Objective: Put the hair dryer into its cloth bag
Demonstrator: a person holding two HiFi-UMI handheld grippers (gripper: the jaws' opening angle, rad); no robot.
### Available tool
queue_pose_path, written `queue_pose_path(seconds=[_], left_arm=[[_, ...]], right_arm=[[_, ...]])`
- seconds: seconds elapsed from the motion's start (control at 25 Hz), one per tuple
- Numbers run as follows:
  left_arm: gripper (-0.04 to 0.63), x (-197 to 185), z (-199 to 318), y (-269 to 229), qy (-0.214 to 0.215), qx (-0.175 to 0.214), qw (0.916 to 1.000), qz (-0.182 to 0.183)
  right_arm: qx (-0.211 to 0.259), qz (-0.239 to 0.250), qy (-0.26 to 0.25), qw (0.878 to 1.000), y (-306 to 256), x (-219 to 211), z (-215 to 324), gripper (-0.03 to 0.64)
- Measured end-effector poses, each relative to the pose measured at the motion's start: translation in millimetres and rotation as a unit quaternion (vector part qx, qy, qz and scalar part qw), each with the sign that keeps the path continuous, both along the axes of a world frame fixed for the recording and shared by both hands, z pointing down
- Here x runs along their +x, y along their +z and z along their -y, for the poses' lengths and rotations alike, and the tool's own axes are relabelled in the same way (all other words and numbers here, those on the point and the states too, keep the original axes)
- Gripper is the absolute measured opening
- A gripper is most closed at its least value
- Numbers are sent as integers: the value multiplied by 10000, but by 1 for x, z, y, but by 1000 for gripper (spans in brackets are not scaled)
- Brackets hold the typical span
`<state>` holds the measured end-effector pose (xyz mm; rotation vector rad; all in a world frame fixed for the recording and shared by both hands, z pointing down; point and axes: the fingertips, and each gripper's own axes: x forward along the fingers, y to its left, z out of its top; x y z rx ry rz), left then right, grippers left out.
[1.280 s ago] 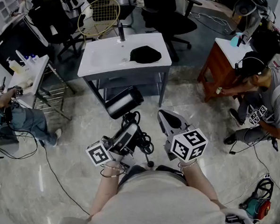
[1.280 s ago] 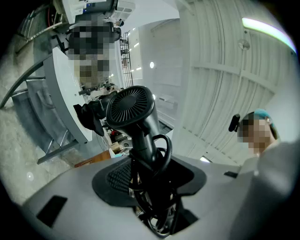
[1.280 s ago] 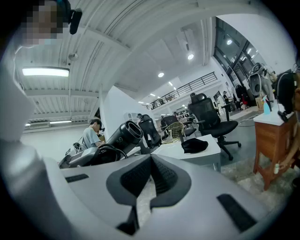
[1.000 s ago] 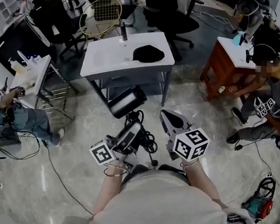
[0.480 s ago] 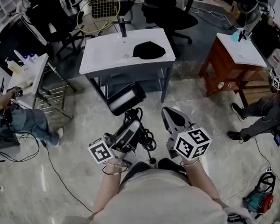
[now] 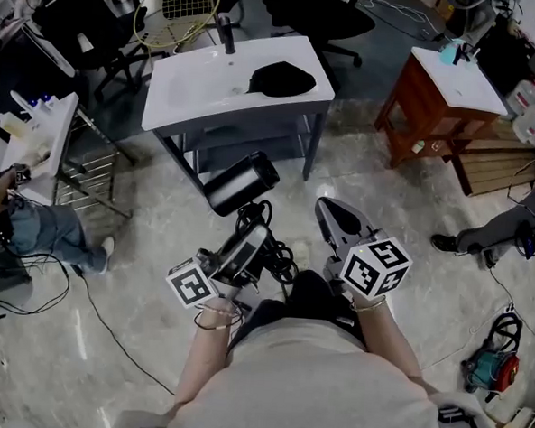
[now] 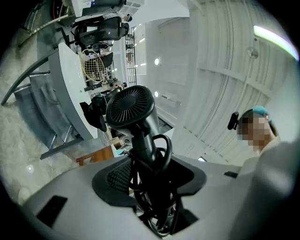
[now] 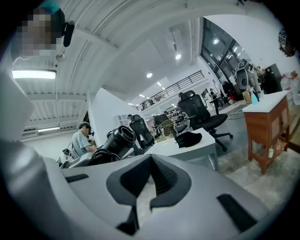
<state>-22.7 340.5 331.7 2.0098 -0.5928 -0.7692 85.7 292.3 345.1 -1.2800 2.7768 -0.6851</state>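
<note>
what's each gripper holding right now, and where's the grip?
Left gripper clamps the hair dryer by its handle, cord bunched in. Right gripper is shut, empty.

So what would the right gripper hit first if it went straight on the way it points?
Probably the near edge of the white table, close to the black cloth bag; depth is hard to judge.

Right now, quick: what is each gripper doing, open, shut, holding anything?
Left gripper: closed on the hair dryer, gripping its handle.
Right gripper: shut, nothing between the jaws.
</note>
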Motion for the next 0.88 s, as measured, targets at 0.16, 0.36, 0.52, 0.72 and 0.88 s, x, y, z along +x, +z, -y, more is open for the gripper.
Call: queue_pose_path(seconds=[0.16,0.36,0.52,0.72,0.88], left_arm=[[212,-7,20,8,-54,27,9999,82],[212,-18,64,10,-273,57,9995,156],[212,-28,113,10,-397,35,9991,149],[212,-30,185,12,-581,24,9978,320],[212,-30,245,12,-660,-17,9975,243]], right_arm=[[13,-15,57,10000,8,-1,27,-2],[-40,-13,-52,10000,16,-9,82,-2],[-9,44,-49,10000,15,-14,141,-2],[-8,89,-194,9998,18,-18,220,-2],[79,93,-460,9989,15,-29,281,-2]])
